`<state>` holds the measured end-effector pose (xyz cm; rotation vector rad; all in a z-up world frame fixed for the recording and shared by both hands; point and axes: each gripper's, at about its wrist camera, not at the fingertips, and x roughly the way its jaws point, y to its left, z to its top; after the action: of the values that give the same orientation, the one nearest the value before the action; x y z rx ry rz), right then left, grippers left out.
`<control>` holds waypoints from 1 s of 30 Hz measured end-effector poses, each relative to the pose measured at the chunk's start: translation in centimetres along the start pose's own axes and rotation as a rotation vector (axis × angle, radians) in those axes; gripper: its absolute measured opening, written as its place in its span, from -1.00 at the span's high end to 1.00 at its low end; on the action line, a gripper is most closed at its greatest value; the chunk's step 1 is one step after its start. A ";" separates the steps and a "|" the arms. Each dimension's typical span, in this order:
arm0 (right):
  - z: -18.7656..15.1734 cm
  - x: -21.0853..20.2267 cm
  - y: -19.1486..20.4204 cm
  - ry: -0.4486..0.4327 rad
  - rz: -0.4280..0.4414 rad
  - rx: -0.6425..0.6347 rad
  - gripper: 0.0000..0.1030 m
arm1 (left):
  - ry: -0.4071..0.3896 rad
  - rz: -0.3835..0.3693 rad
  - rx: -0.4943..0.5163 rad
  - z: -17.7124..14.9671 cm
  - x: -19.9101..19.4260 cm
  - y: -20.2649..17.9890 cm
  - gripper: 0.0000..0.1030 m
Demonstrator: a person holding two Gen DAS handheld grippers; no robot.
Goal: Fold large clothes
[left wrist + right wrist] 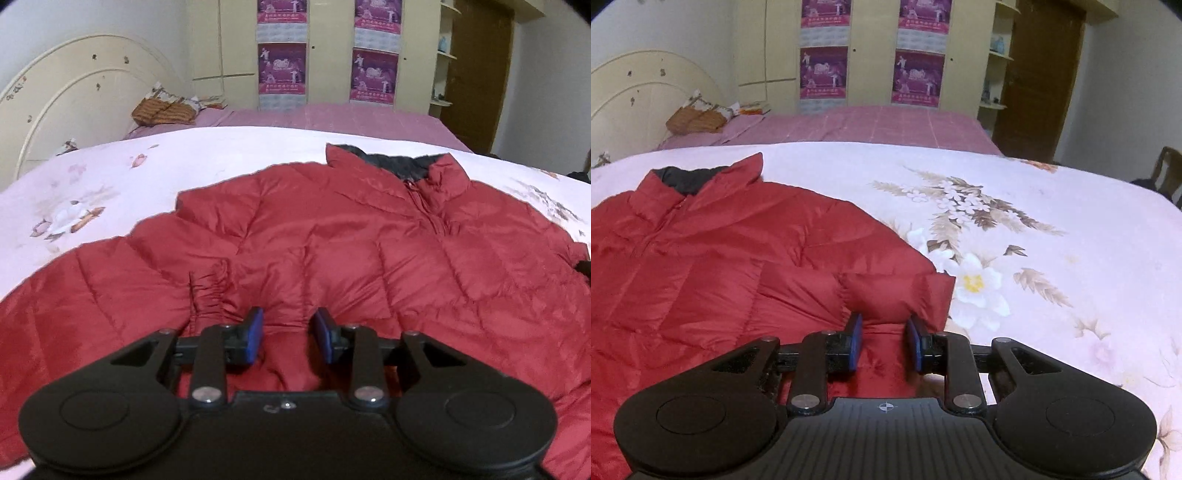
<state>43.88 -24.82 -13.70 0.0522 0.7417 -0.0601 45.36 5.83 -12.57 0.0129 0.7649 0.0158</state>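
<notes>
A red quilted puffer jacket (332,236) lies front-up on the bed, with its dark-lined collar (399,162) at the far side and its zipper shut. An elastic sleeve cuff (208,291) rests on the jacket body. My left gripper (289,332) is at the jacket's near edge. Red fabric fills the gap between its blue pads (255,334), and creases run in toward them. In the right wrist view the jacket (713,266) fills the left half. My right gripper (884,341) pinches a puffy fold at the jacket's right corner (897,291).
A white floral quilt (1015,240) covers the near part of the bed, with a pink checked sheet (879,125) beyond. A woven bag (162,110) sits by the cream headboard (74,96). A wardrobe with posters (282,70), a brown door (1038,74) and a chair (1167,170) stand behind.
</notes>
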 end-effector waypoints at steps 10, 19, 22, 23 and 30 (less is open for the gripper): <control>1.3 2.3 -0.9 0.010 -0.009 0.020 0.51 | -0.003 -0.004 0.001 0.8 2.0 -1.0 0.28; 0.1 -2.9 -0.2 0.013 0.040 0.024 0.51 | -0.052 -0.059 0.021 -0.5 -2.6 -1.5 0.34; -2.3 -4.2 1.4 0.042 0.050 -0.025 0.51 | 0.005 -0.057 0.048 -2.2 -1.8 -1.9 0.30; -3.1 -3.6 1.8 0.062 0.037 -0.042 0.51 | 0.003 -0.061 0.039 -2.3 -1.4 -1.8 0.29; -2.8 -7.2 2.1 0.002 0.028 -0.031 0.51 | -0.055 -0.052 0.034 -1.7 -4.5 -1.5 0.34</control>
<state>36.85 -22.27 -10.86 0.0330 0.7439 -0.0218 40.91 4.27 -10.68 0.0252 0.7105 -0.0470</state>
